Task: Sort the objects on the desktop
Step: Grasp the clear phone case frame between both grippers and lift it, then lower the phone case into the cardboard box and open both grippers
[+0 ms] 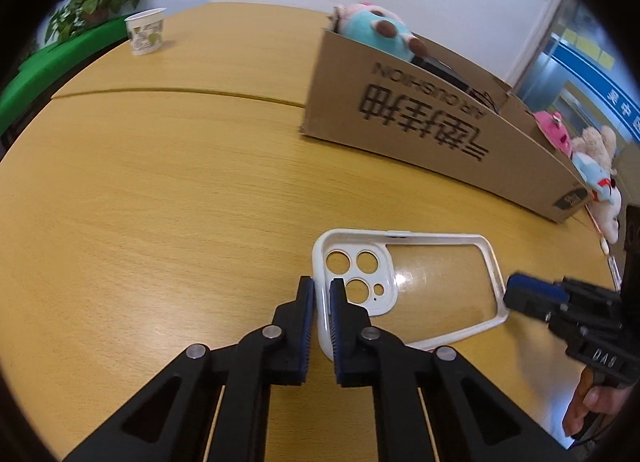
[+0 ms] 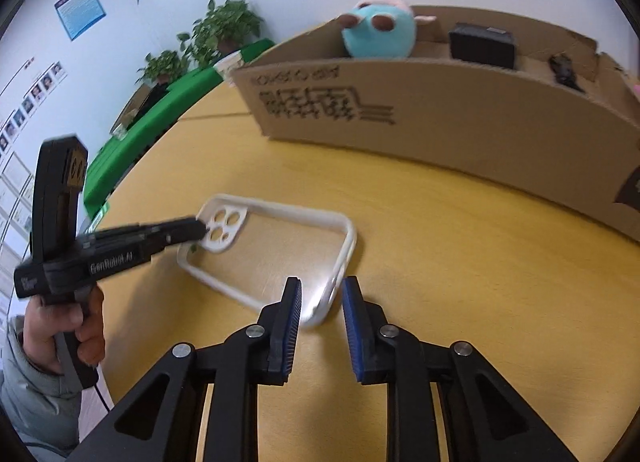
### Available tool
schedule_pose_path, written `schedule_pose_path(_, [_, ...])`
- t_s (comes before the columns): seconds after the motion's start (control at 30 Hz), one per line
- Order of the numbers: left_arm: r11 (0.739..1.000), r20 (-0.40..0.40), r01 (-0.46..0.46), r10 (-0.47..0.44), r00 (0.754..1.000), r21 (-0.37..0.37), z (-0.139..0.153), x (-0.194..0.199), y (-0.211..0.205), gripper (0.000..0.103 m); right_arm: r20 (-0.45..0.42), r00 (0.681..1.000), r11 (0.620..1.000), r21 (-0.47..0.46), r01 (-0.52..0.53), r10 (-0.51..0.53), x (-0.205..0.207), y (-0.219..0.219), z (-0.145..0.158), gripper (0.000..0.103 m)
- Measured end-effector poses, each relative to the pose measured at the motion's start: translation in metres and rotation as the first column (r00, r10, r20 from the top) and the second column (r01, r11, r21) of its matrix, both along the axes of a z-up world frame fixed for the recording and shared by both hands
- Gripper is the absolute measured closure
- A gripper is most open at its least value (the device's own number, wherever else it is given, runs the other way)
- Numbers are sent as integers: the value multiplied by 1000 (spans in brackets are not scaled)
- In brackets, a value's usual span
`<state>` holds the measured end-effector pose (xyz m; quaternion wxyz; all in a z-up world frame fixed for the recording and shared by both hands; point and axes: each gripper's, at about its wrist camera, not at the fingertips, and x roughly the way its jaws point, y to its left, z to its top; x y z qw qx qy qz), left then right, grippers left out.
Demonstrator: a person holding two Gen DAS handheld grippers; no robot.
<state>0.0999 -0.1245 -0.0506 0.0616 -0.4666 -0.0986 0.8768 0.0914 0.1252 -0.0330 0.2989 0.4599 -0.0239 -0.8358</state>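
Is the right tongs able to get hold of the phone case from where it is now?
Probably yes. The right tongs already straddle the near corner of the phone case, nothing between. The left tongs pinch the camera end, so the two don't clash.

Your surface (image 1: 160, 189) is matt wood grain, smooth. On it the phone case (image 1: 440, 262) has a glossy clear plastic back and a white plastic rim. Behind the case, the box (image 1: 420, 109) is matt brown cardboard holding a fuzzy cloth plush toy (image 1: 380, 29). Your left tool (image 1: 322, 298) is matt black plastic with ribbed blue pads (image 1: 308, 302).
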Motion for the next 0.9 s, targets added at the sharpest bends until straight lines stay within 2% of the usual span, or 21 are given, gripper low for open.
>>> schedule_pose_path(0.1, [999,6,37,-37,999,4,0,-2,12,97,-23,999,999,25,26,-26,-5,2,4,81])
schedule_pose_path(0.23, [999,8,49,-49,999,-22,2,-1,22,97,-59,997,990,129,54,-47,0,-1,0,84])
schedule_pose_path(0.3, [998,11,55,-55,998,-8,1,0,22,97,-57,997,986,154,68,-60,4,4,-6,91])
schedule_pose_path(0.43, [997,11,75,-76,997,15,0,4,30,98,-55,994,986,133,99,-92,12,17,-7,91])
schedule_pose_path(0.6, [996,4,81,-81,997,-35,1,7,45,98,-59,991,985,122,125,-119,21,26,-8,91])
schedule_pose_path(0.7, [995,3,93,-93,996,-24,3,9,48,98,-49,989,985,96,141,-136,22,34,-7,92])
schedule_pose_path(0.8, [993,-20,112,-113,993,-21,12,13,54,98,-52,986,985,65,162,-158,24,44,-3,93])
schedule_pose_path(0.9, [992,-67,124,-125,990,-22,30,15,62,98,-90,980,983,46,180,-175,26,53,13,93])
